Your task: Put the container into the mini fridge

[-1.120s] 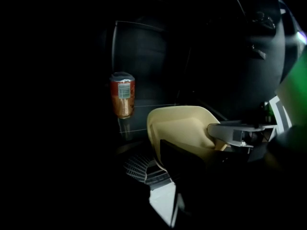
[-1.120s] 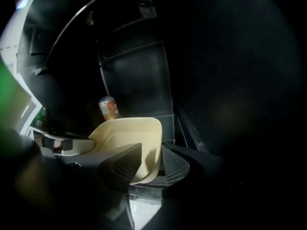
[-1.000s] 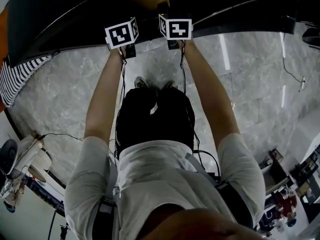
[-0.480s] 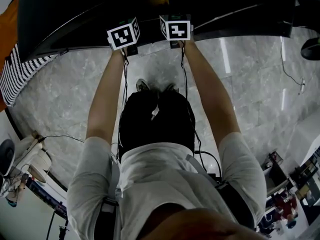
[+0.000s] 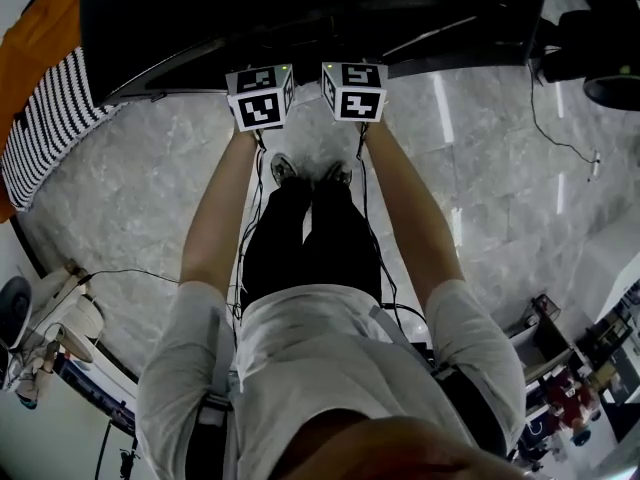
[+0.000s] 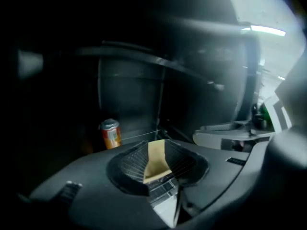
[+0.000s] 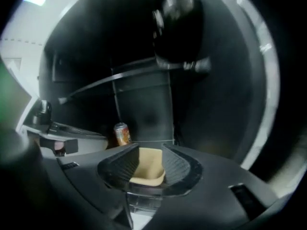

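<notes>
Just then, both claws had been opening and were held spread. The left gripper (image 6: 156, 146) and the right gripper (image 7: 149, 147) each had the beige container (image 7: 146, 170) framed between parted jaws, unclamped. It was seen low inside the dark mini fridge (image 5: 300, 8), with an orange can (image 6: 111, 133) behind.

Glossy grey marble floor (image 5: 120, 208) reflects light streaks; a black-and-white striped cloth (image 5: 45, 143) lies at left
</notes>
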